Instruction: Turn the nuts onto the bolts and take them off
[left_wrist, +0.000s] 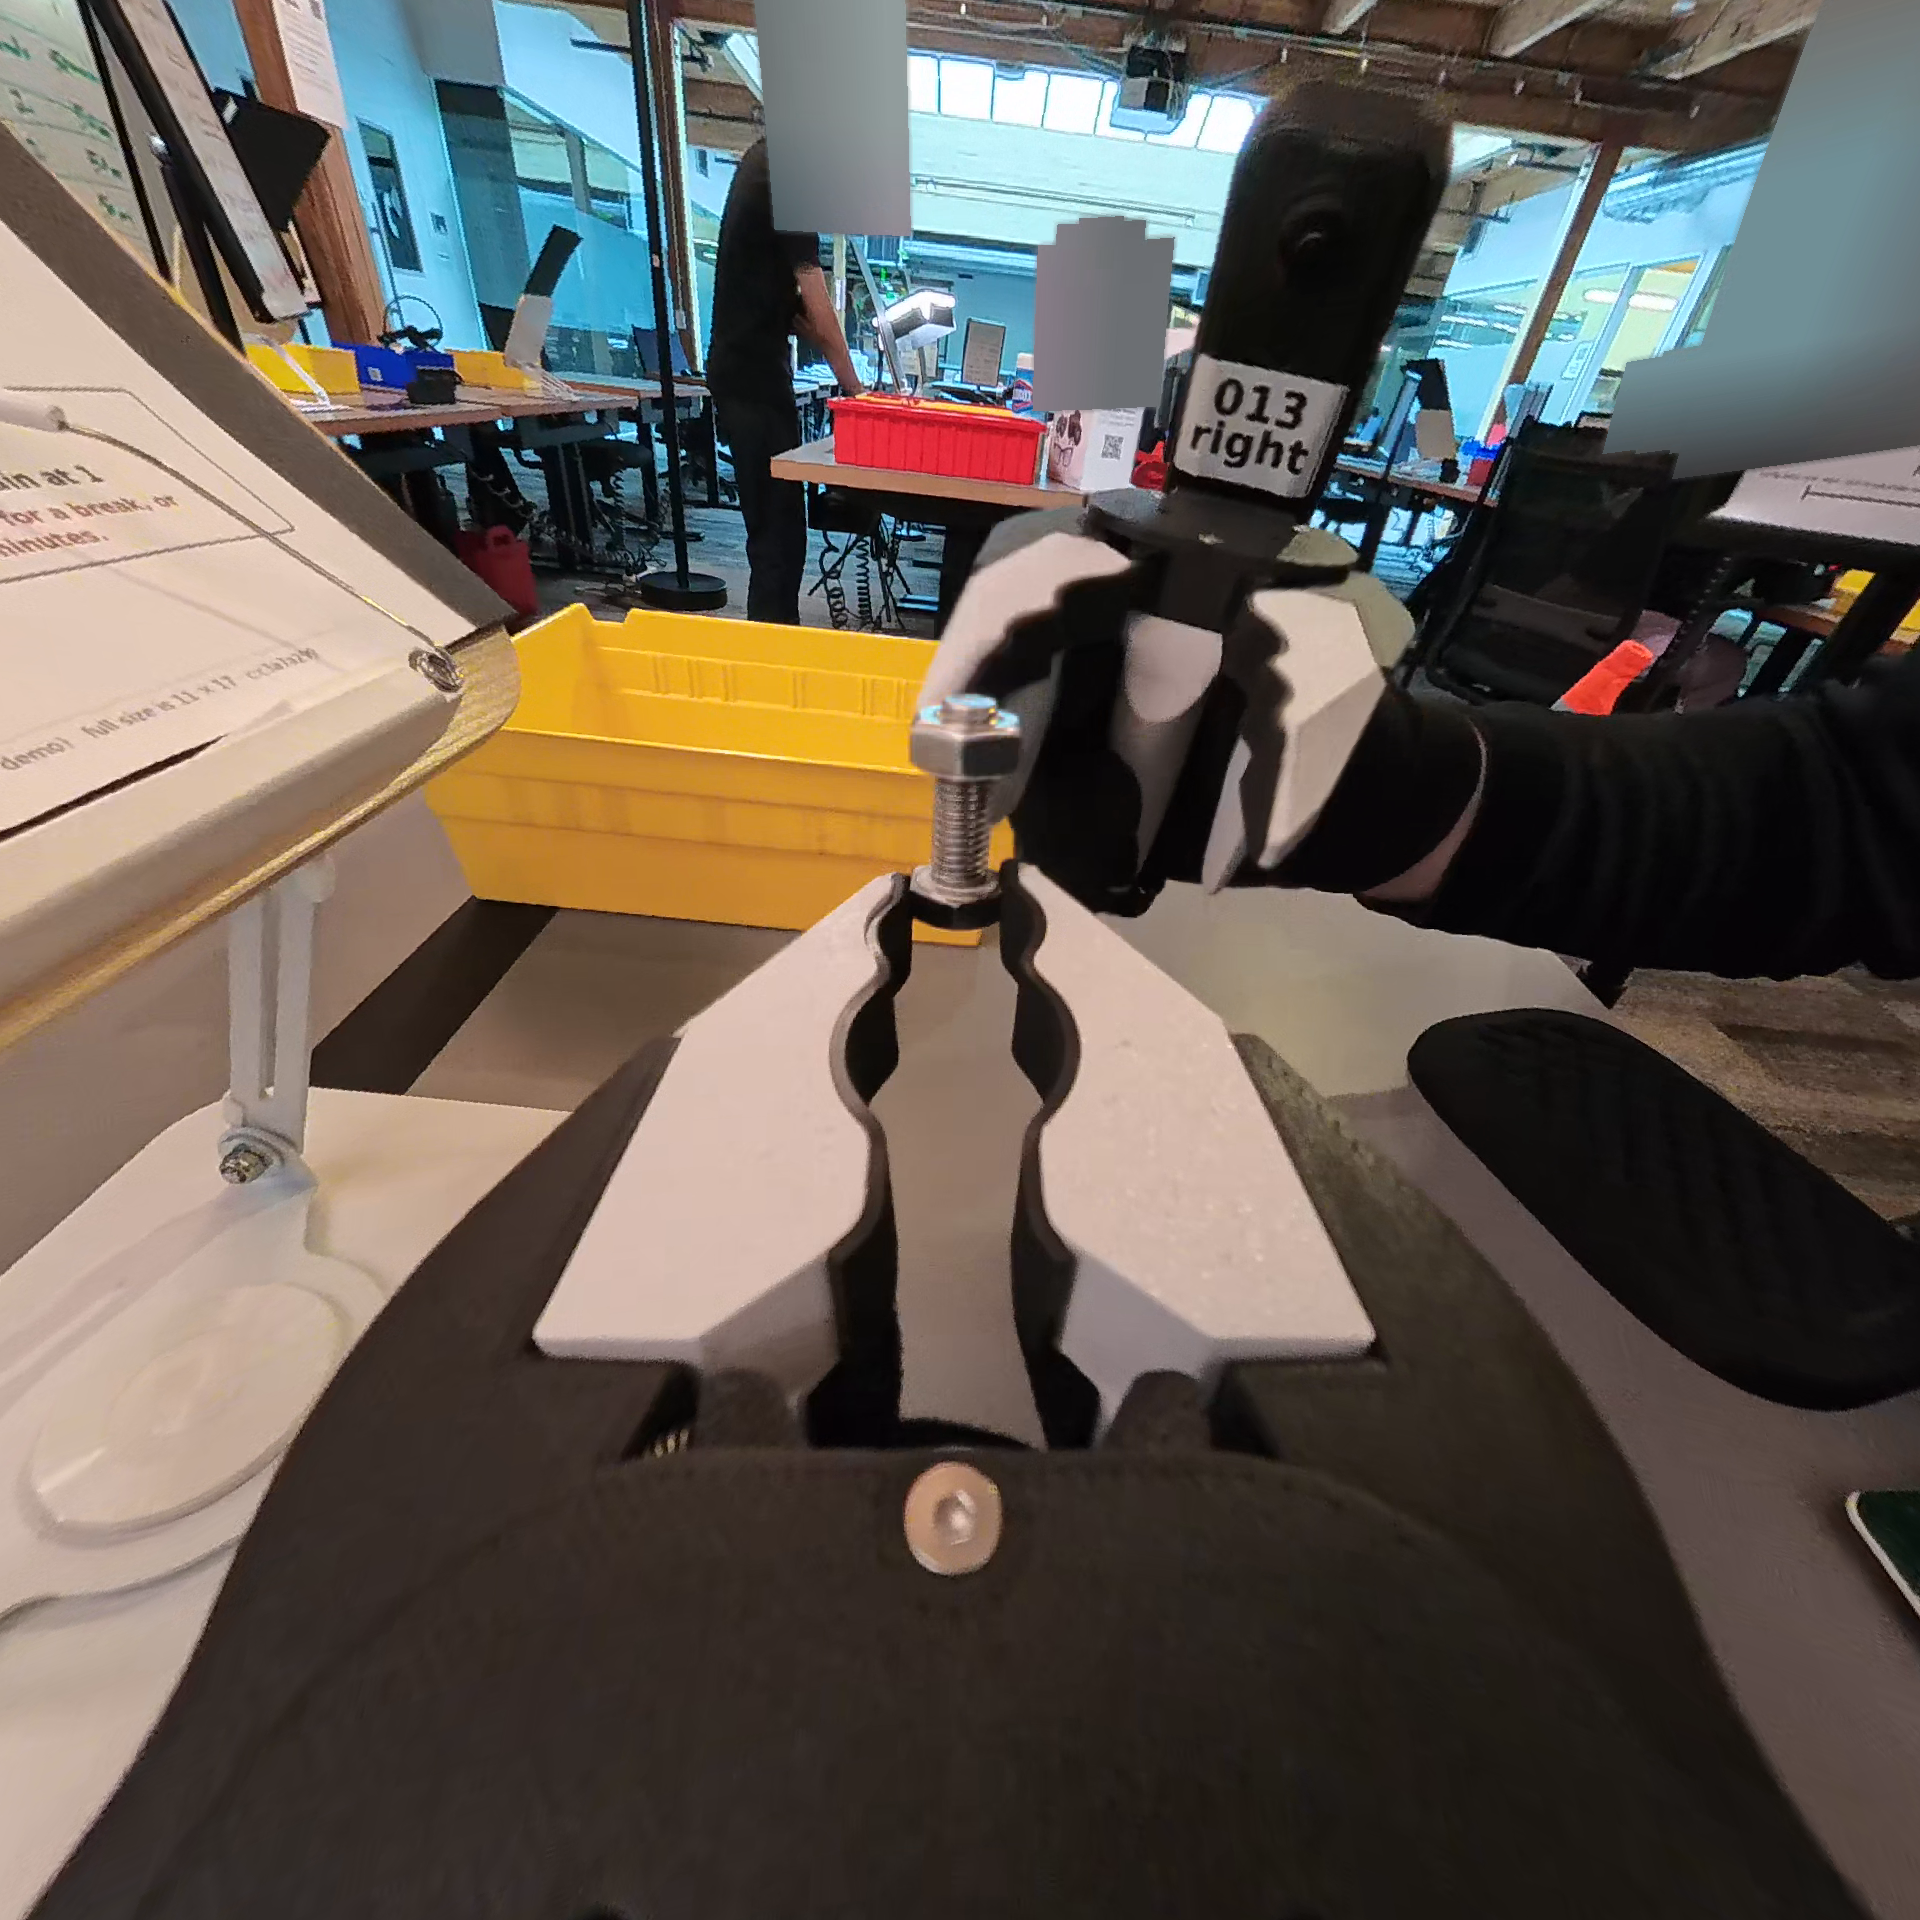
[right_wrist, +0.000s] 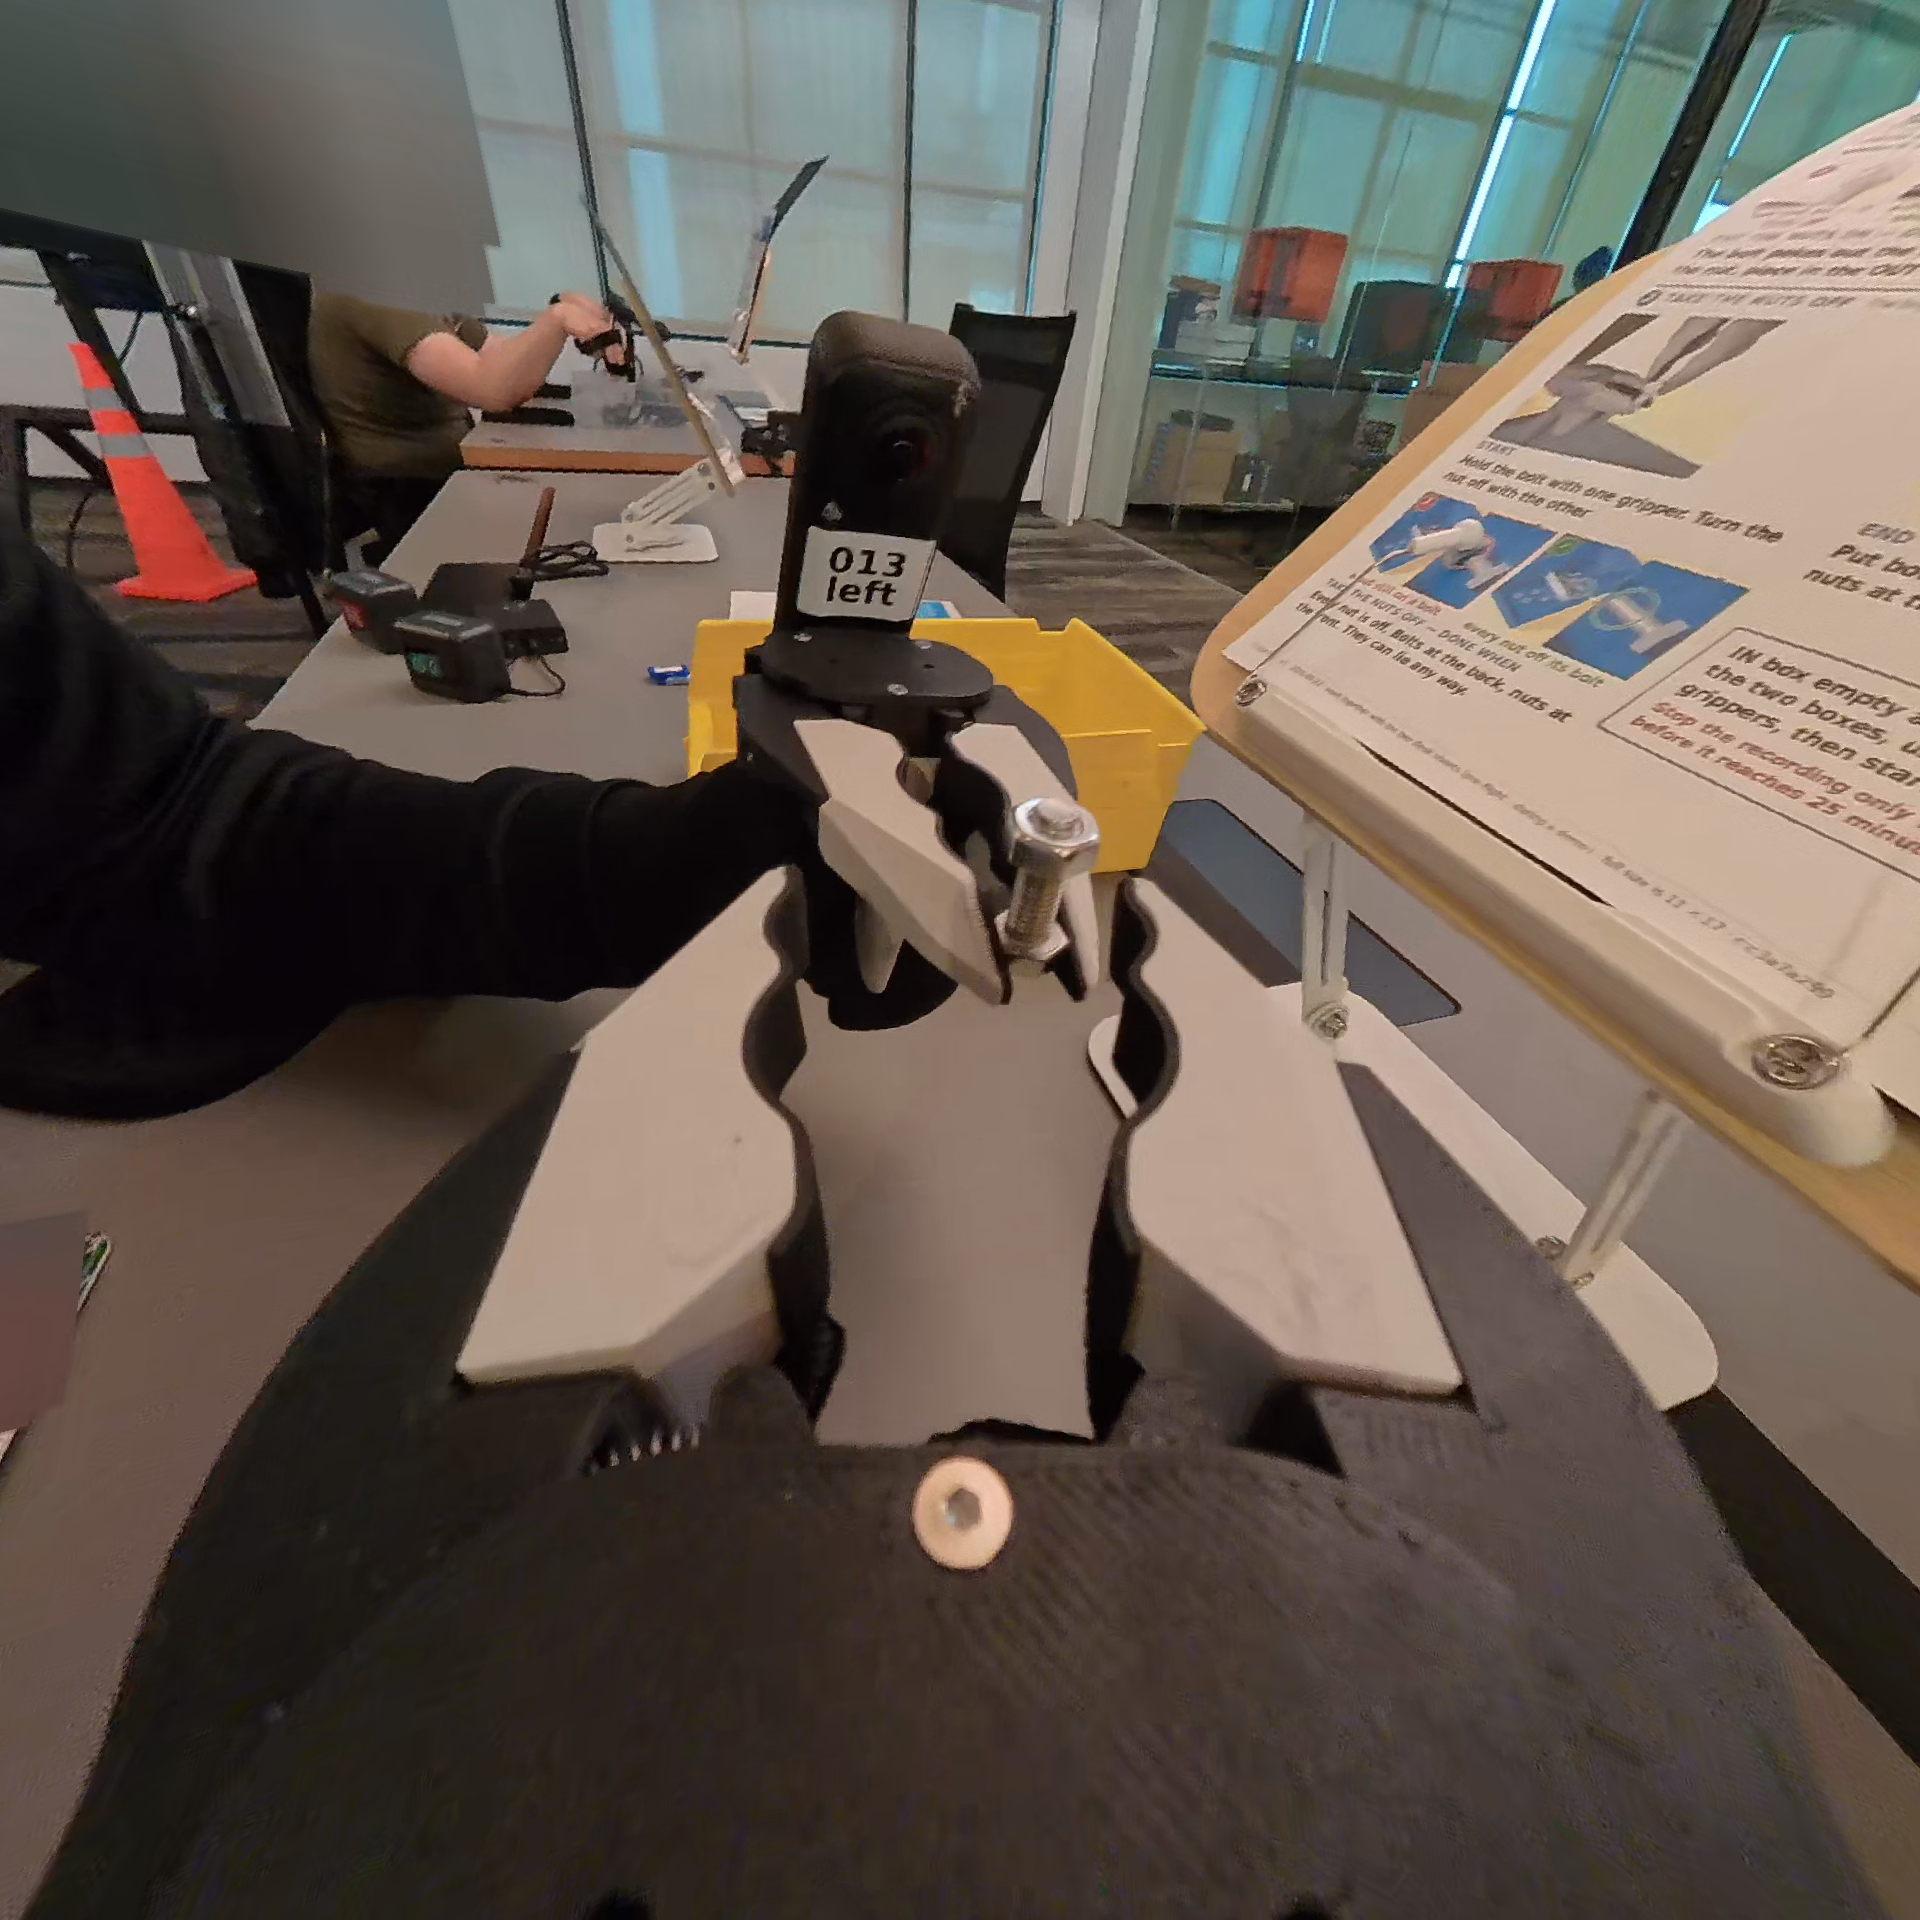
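Grey desk (left_wrist: 1299, 966) and a yellow bin (left_wrist: 665, 769) sit behind the work. Left gripper (left_wrist: 951, 899) clamps the bolt (left_wrist: 961, 821) by its head, threads pointing up, probably so the nut (left_wrist: 966, 732) near the tip stays reachable. Right gripper (right_wrist: 951, 935) waits with fingers (right_wrist: 644, 1174) spread and empty, the nut just ahead of its right fingertip.

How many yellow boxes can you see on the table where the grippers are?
1. The yellow box sits on the table behind the bolt that the left gripper holds. More yellow bins show on far tables, and the stand could hide another.
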